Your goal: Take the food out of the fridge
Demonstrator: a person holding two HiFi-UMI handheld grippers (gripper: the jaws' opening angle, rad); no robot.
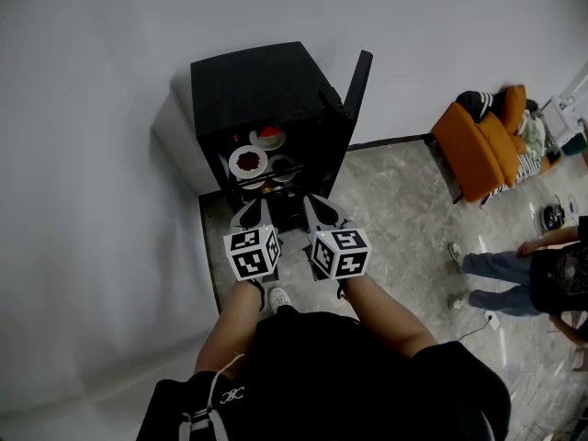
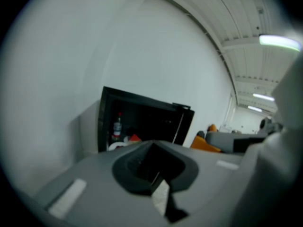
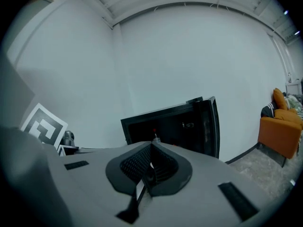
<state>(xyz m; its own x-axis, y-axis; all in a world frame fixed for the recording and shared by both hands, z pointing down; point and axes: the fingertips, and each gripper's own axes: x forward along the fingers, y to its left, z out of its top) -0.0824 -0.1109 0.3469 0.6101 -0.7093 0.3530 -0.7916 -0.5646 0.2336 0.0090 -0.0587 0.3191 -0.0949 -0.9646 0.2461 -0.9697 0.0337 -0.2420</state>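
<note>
Both forearms reach forward side by side from the person's body, the hands tucked behind the marker cubes. The grippers tilt slightly down toward the small black fridge, which stands on the floor at the far side against the white wall. The left gripper and the right gripper sit near each other, just short of the fridge's open front. Its door hangs open at the right.

In each gripper view the jaws are pressed together with nothing between them.

The food is inside the fridge. A white plate of dark red food sits on a shelf, and a second plate with something red lies farther in. What looks like a bottle stands at the left, its label too blurred to read. The cubes carry black-and-white square markers.
</note>
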